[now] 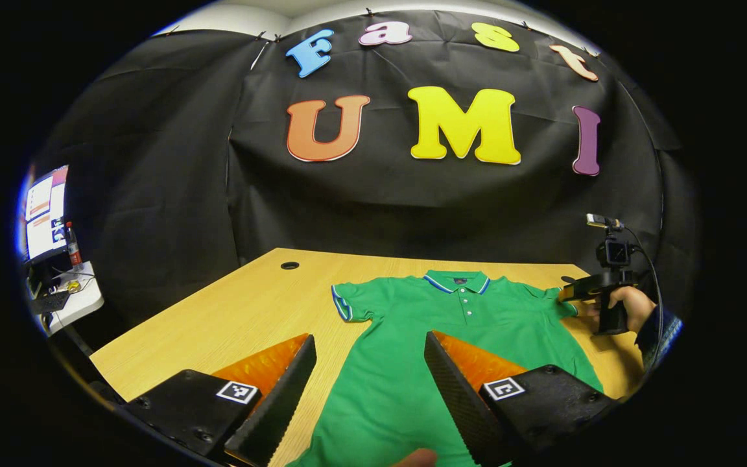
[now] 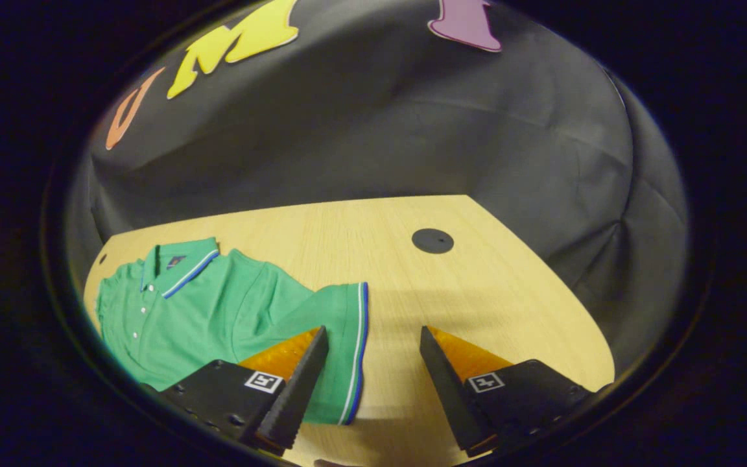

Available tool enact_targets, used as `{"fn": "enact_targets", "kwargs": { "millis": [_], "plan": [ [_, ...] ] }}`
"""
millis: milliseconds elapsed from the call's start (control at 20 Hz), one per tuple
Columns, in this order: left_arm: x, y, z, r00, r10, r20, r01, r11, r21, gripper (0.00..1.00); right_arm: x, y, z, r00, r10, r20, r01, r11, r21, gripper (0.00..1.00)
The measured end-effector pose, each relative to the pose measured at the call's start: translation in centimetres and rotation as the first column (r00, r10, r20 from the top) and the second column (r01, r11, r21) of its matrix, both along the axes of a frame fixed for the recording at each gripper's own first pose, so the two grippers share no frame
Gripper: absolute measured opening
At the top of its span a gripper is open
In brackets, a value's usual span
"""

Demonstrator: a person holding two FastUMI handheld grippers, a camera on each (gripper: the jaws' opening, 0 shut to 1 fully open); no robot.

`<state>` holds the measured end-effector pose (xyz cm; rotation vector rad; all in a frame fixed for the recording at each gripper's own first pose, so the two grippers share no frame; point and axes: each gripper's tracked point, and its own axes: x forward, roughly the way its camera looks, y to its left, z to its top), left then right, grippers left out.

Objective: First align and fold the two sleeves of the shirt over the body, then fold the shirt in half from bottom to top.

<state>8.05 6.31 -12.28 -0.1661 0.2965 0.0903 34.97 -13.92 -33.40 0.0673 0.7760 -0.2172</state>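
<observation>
A green polo shirt lies flat, face up, on the wooden bench. The left gripper hovers over its body, fingers apart. The right gripper, fingers apart, straddles the sleeve cuff; pinching that striped edge squarely should keep the fold even.

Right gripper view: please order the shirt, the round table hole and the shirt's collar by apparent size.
1. shirt, clearly largest.
2. collar.
3. table hole, smallest, though it lies farther away, so the comparison with the collar is unsure.
</observation>
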Motion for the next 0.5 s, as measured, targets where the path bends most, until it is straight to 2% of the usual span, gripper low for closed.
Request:
{"fn": "enact_targets", "kwargs": {
  "millis": [50, 100, 250, 300, 400, 500],
  "plan": [
    [0.1, -0.1, -0.1, 1.0, 0.0, -0.002, 0.0, 1.0, 0.0, 1.0, 0.4, -0.3, -0.4, 1.0, 0.002, 0.014, -0.002, 1.0, -0.012, 0.83],
    [0.1, -0.2, -0.2, 1.0, -0.003, -0.003, 0.003, 1.0, -0.001, 1.0, 0.6, 0.1, -0.7, 1.0, 0.015, 0.011, -0.015, 1.0, 0.003, 0.72],
    [0.1, -0.4, -0.1, 1.0, -0.01, -0.001, 0.01, 1.0, -0.001, 1.0, 0.6, 1.3, -0.5, 0.999, 0.038, 0.009, -0.038, 0.999, 0.022, 0.31],
    [0.0, -0.4, -0.1, 1.0, -0.01, 0.002, 0.01, 1.0, 0.001, 1.0, 0.8, 1.5, -0.3, 0.999, 0.045, 0.006, -0.045, 0.999, 0.001, 0.12],
    [0.0, -0.4, 0.1, 1.0, -0.008, 0.005, 0.008, 1.0, 0.006, 1.0, 0.6, 1.9, 0.0, 0.995, 0.098, -0.002, -0.098, 0.993, -0.063, 0.03],
    [-0.1, -0.1, 0.3, 1.0, -0.003, 0.007, 0.003, 1.0, 0.012, 1.0, 0.5, 2.2, 0.3, 0.992, 0.123, -0.023, -0.125, 0.985, -0.119, 0.0]
  ]
}}
